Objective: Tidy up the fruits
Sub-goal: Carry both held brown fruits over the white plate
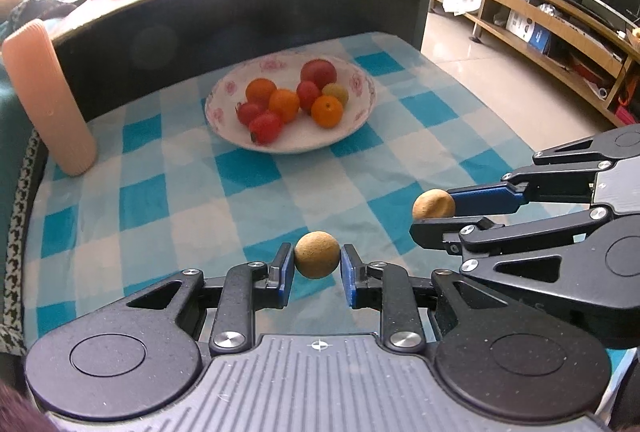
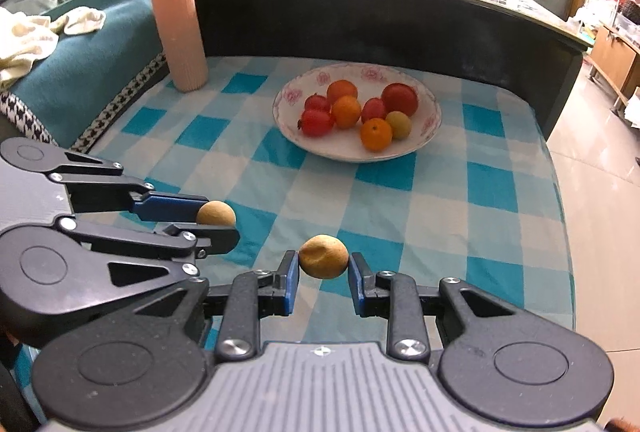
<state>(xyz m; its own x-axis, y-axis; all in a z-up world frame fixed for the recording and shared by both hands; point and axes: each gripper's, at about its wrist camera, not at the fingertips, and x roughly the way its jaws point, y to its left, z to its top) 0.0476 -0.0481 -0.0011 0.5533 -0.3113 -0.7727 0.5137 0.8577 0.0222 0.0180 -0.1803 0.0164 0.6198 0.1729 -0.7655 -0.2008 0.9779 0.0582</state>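
Both tongs (image 1: 317, 261) (image 2: 323, 264) pinch tan longans (image 1: 317, 255) (image 2: 324, 257).

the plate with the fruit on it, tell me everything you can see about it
The plate is a shallow, round white dish, ceramic by its look, with pink flower prints around its inner rim. It sits flat on the blue and white checked cloth, beyond both tongs and untouched by either. It holds eight small round fruits: red ones, orange ones and one yellowish green, clustered near the middle.
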